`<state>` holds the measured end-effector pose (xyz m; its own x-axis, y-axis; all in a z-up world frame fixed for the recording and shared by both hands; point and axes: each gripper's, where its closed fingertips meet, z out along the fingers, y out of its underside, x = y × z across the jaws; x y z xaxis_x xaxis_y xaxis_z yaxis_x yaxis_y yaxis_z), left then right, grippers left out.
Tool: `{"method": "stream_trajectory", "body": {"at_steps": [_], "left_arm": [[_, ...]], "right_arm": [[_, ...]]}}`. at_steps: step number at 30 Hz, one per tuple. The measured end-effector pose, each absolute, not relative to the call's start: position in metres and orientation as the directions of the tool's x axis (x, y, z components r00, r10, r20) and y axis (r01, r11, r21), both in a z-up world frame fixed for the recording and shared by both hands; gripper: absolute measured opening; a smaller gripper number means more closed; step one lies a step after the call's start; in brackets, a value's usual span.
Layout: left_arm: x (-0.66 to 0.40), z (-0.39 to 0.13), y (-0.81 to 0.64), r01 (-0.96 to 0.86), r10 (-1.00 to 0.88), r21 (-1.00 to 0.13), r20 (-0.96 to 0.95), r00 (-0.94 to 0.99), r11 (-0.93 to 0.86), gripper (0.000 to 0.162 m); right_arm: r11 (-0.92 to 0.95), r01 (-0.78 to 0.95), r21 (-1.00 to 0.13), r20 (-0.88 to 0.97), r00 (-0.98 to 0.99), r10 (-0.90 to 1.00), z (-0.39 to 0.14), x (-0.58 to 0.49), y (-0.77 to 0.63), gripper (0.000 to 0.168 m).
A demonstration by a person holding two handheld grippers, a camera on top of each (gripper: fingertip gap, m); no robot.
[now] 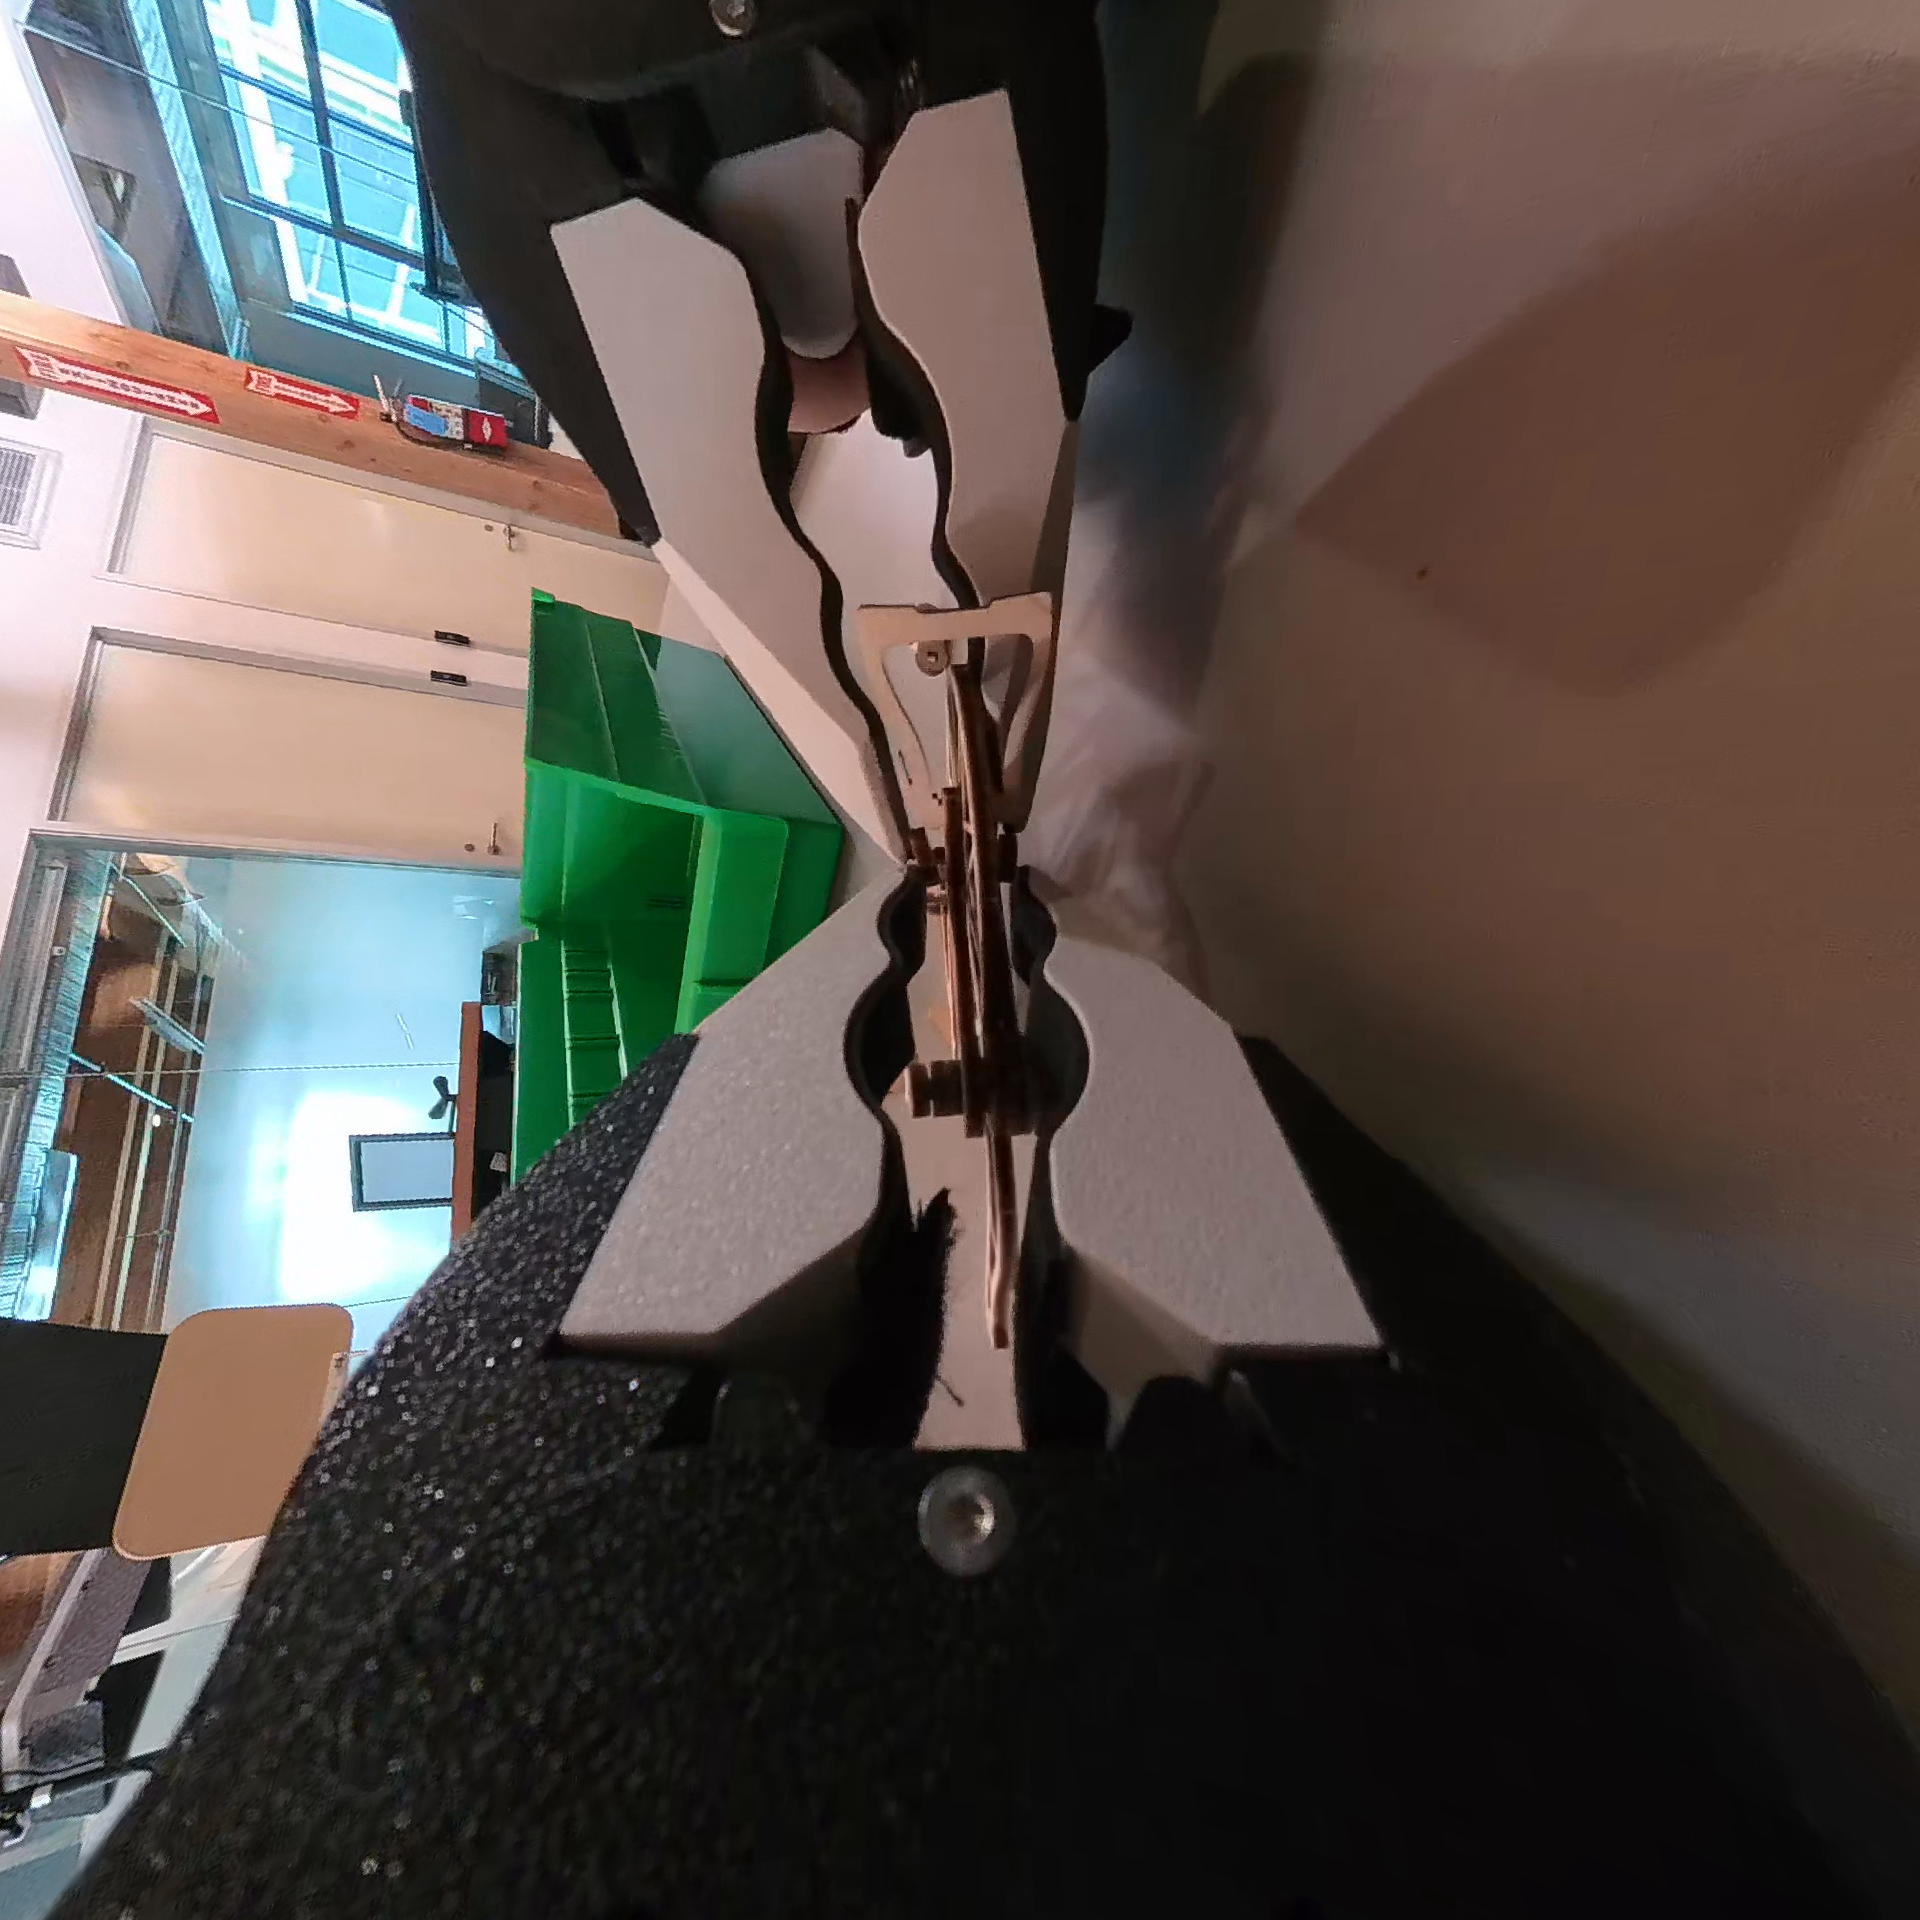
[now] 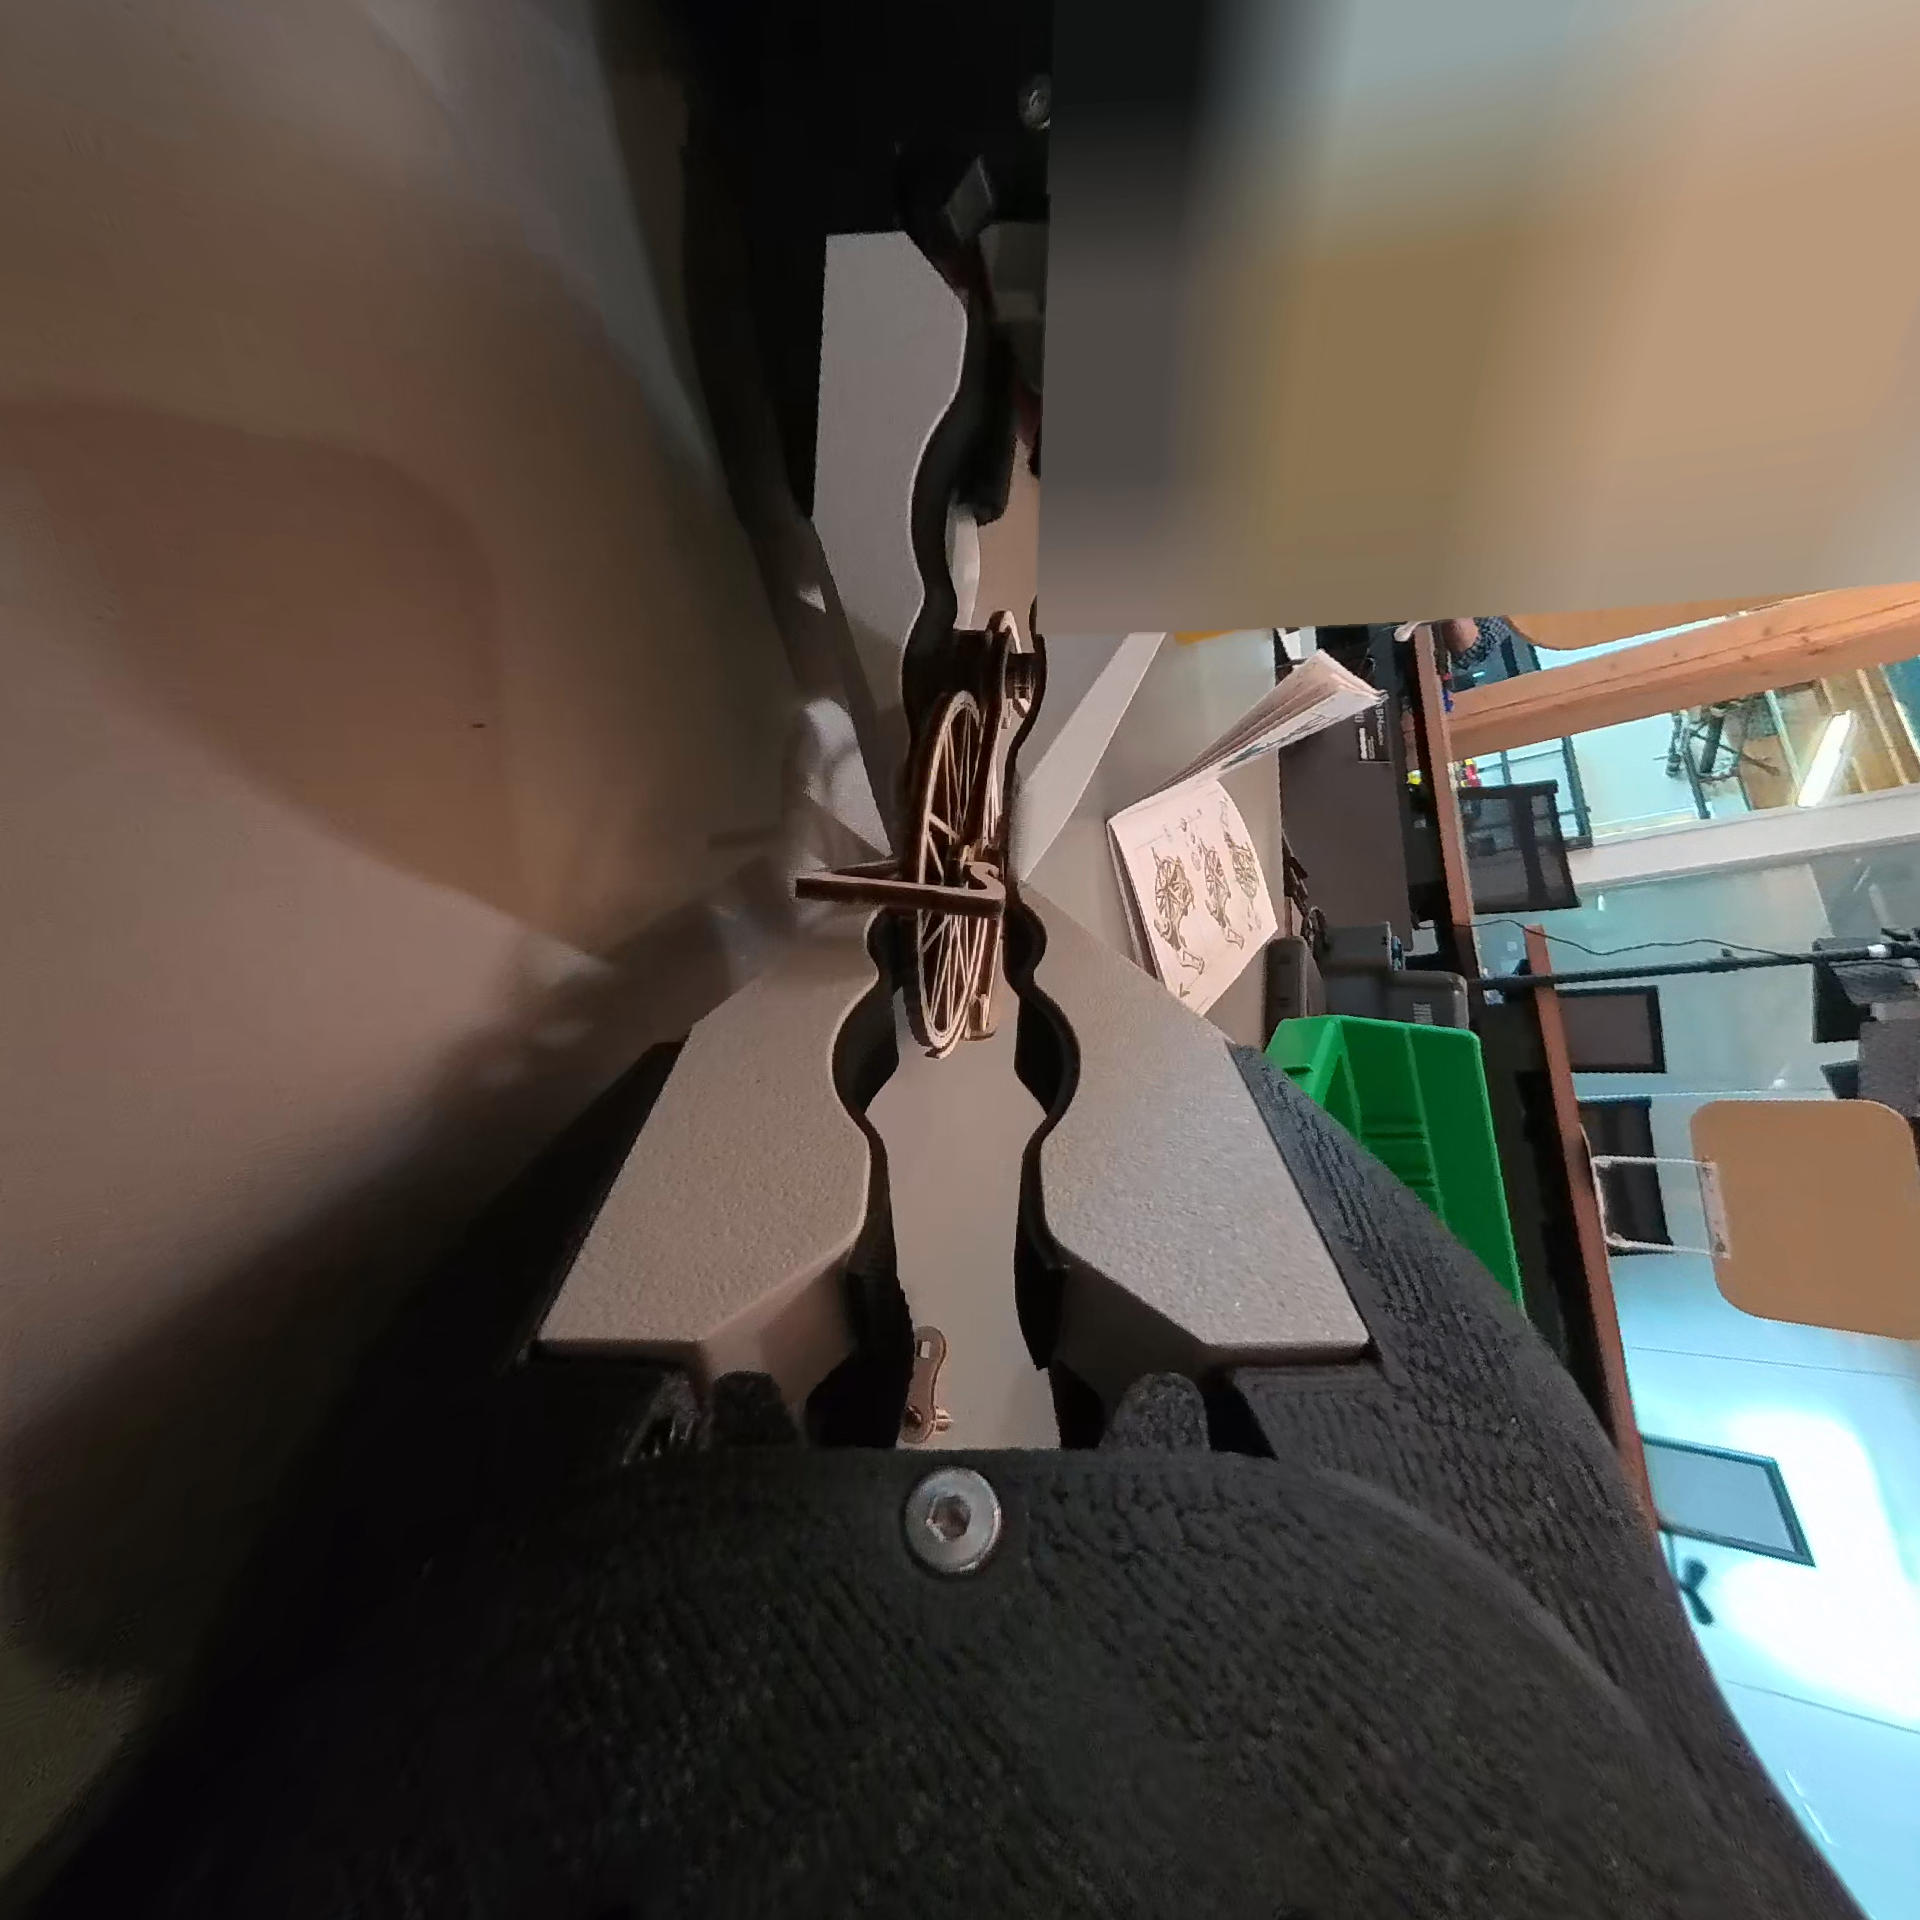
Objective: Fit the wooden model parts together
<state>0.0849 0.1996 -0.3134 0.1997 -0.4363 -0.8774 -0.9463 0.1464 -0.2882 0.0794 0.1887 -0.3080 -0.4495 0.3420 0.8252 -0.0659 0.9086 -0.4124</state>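
A wooden model with a spoked wheel (image 2: pixel 951 831) is held in the air between both grippers, which face each other tip to tip. In the left wrist view my left gripper (image 1: pixel 966 883) is shut on the wheel assembly (image 1: pixel 982 997), seen edge-on. My right gripper (image 1: pixel 940 748) comes in from the top, shut on a pale wooden frame piece (image 1: pixel 935 644) at the wheel's far end. In the right wrist view my right gripper (image 2: pixel 951 914) is shut on the wheel, with a wooden peg (image 2: pixel 842 888) sticking out to the left. The left gripper (image 2: pixel 971 644) grips from above, partly hidden.
A green plastic bin (image 1: pixel 644 831) stands on the white table (image 1: pixel 727 623); it also shows in the right wrist view (image 2: pixel 1382 1101). An open instruction booklet (image 2: pixel 1195 883) lies on the table. A small wooden part (image 2: pixel 925 1382) lies below. A tan chair (image 2: pixel 1808 1216) stands beyond. Left and right tips are no more than a few centimetres apart.
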Motion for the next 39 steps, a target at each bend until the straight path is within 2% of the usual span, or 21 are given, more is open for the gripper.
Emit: {"method": "stream_trajectory", "body": {"at_steps": [5,9,11,13,24,39], "left_arm": [[0.0835,-0.3127,0.1990,-0.946,-0.436,-0.291,-0.877,0.203,0.145,0.014],[0.0834,-0.3111,0.1997,-0.917,-0.450,-0.373,-0.849,0.276,0.140,0.016],[0.0837,-0.3077,0.1998,-0.906,-0.441,-0.397,-0.847,0.298,0.150,0.024],[0.0874,-0.3072,0.1964,-0.895,-0.457,-0.411,-0.838,0.296,0.173,0.019],[0.0862,-0.3068,0.1944,-0.918,-0.437,-0.348,-0.867,0.239,0.188,0.017],[0.0844,-0.3082,0.1910,-0.923,-0.451,-0.334,-0.865,0.220,0.190,0.015]], "right_arm": [[0.915,-0.053,-0.401,0.832,-0.439,0.339,-0.3074,0.0789,0.1889,0.012],[0.901,-0.033,-0.433,0.813,-0.446,0.374,-0.3063,0.0777,0.1903,0.010],[0.894,-0.034,-0.448,0.805,-0.450,0.386,-0.3061,0.0776,0.1901,0.010],[0.892,-0.035,-0.452,0.803,-0.451,0.389,-0.3060,0.0776,0.1896,0.010],[0.878,-0.044,-0.476,0.792,-0.455,0.406,-0.3045,0.0784,0.1882,0.010],[0.862,-0.062,-0.504,0.775,-0.474,0.419,-0.3045,0.0816,0.1855,0.009]]}}
